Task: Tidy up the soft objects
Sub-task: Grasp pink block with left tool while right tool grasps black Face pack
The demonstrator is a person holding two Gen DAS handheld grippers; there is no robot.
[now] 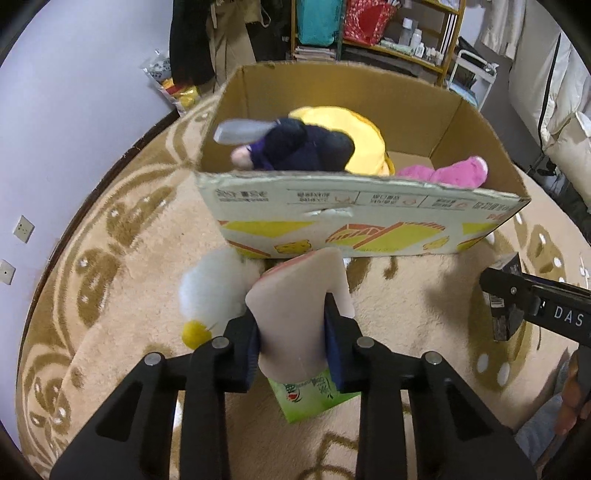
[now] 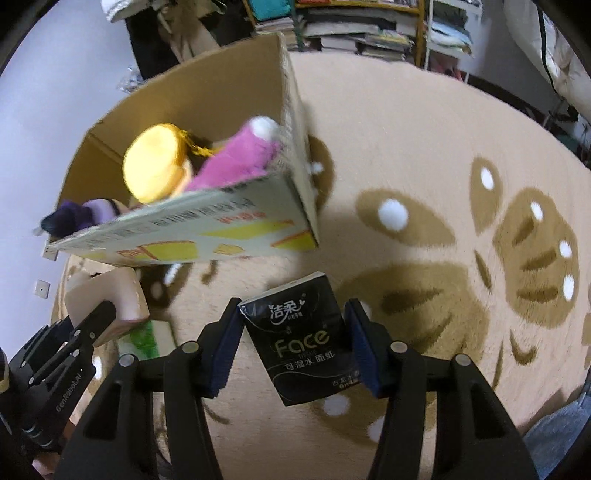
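My left gripper point(image 1: 293, 332) is shut on a pale pink soft toy point(image 1: 295, 295) with a white plush part point(image 1: 214, 291) and a yellow tip, held above the carpet in front of the cardboard box point(image 1: 362, 221). The box holds a dark purple plush point(image 1: 295, 147), a yellow cushion point(image 1: 354, 133) and a pink plush point(image 1: 450, 171). My right gripper point(image 2: 291, 343) is shut on a black tissue pack point(image 2: 306, 339), right of the box point(image 2: 207, 236). The right gripper also shows at the left wrist view's right edge point(image 1: 509, 306).
A green tissue pack point(image 1: 310, 395) lies on the beige patterned carpet point(image 1: 129, 295) under my left gripper. Shelves with books and bottles point(image 1: 406, 33) stand behind the box. White bedding point(image 1: 569, 122) is at the right. A lilac wall point(image 1: 74, 92) is at the left.
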